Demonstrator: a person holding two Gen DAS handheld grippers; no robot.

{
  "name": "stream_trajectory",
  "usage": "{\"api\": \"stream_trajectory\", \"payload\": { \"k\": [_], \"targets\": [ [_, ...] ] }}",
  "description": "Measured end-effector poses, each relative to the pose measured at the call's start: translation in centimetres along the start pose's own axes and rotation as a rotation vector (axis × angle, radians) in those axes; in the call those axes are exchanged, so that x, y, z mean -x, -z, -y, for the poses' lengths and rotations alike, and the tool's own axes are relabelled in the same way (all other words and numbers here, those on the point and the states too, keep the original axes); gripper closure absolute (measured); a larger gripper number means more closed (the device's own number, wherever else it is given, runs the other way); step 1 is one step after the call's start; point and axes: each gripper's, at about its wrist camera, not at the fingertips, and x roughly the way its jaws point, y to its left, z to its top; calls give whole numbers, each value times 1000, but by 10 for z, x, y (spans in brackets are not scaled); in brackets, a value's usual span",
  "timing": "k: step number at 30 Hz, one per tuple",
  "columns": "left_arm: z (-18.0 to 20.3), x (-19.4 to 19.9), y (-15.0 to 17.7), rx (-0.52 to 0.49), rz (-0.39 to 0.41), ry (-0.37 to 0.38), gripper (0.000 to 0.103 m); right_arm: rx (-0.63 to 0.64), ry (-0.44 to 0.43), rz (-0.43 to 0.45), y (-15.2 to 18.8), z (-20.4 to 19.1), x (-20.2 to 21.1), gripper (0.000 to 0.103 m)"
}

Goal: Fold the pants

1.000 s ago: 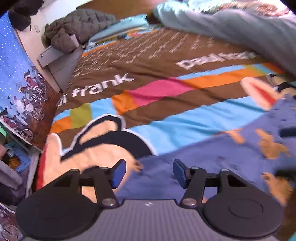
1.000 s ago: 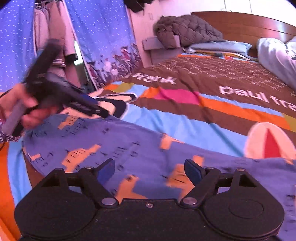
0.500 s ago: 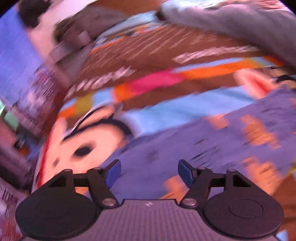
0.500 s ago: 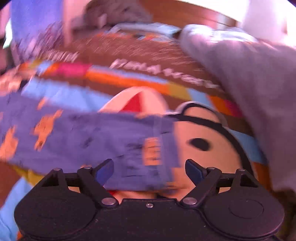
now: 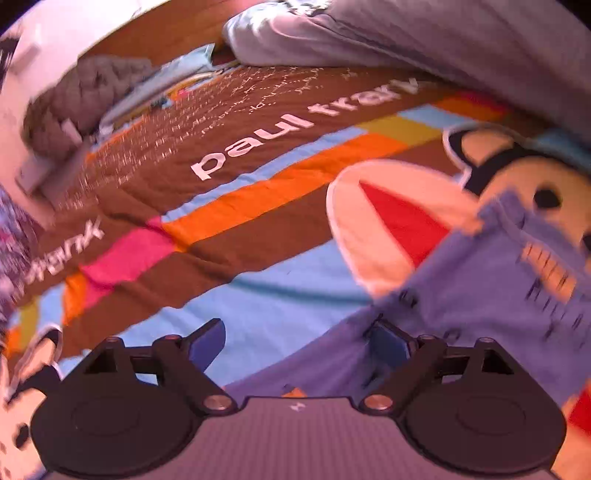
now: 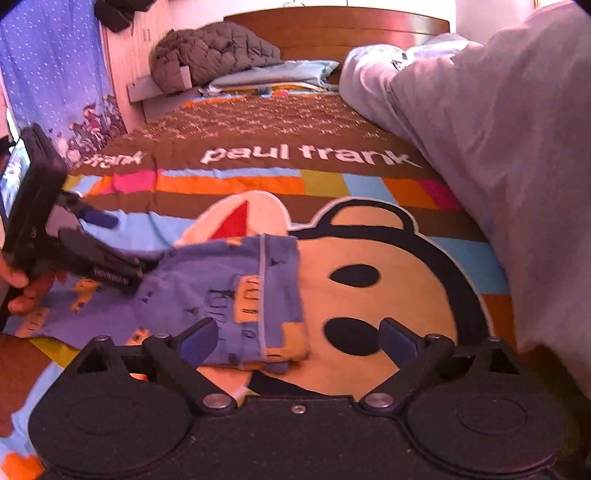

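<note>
bedding fills our left wrist view: a quilted bedspread [image 5: 258, 206] in brown, orange, pink and light blue, printed "paul frank" with a cartoon monkey face, and a grey duvet [image 5: 461, 40] bunched along the top. a second ago this camera looked across the left side of the bed; now it faces the right side, and the white and red ear patch sits mid-frame. the pants [image 5: 480, 288], soft purple-blue cloth with orange patches, lie at lower right on the spread, their hem edge blurred. our left gripper [image 5: 295, 341] has its blue-padded fingers spread wide, nothing between them; the right pad overlaps the cloth, though we cannot tell if it touches.

from the right wrist, we see the wooden headboard [image 6: 332, 29], a quilted brown jacket [image 6: 210, 51] and a dotted blue curtain [image 6: 48, 74]. half a second ago this view was a smear; now it is sharp. the pants [image 6: 221, 291] lie flat over the monkey face, hem toward the right. the left gripper [image 6: 114, 243] reaches in above their far edge, fingers apart. our right gripper [image 6: 295, 339] hovers over the hem, fingers released and wide.
</note>
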Motion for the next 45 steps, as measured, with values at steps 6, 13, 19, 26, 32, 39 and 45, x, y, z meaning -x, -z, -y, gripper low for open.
{"api": "stream_trajectory", "payload": {
  "k": [6, 13, 19, 26, 32, 39, 45],
  "targets": [
    [18, 16, -49, 7, 69, 152, 13, -303, -212, -67, 14, 46, -12, 11],
    [87, -17, -81, -207, 38, 266, 21, -495, -310, -74, 25, 59, -14, 29],
    [98, -38, -73, -252, 38, 234, 11, -623, -347, -101, 33, 65, -20, 45],
    [88, -12, -90, -194, -8, 235, 19, -675, -422, -158, 36, 58, -16, 46],
    [93, 6, -106, -151, -140, 386, 17, -704, -421, -123, 38, 49, -25, 45],
    [99, -17, -125, 49, -418, 424, 18, -798, -284, -41, 47, 40, -27, 74],
    [106, -22, -132, 63, -492, 381, 19, -633, -171, 5, 39, 15, -16, 87]
  ]
}}
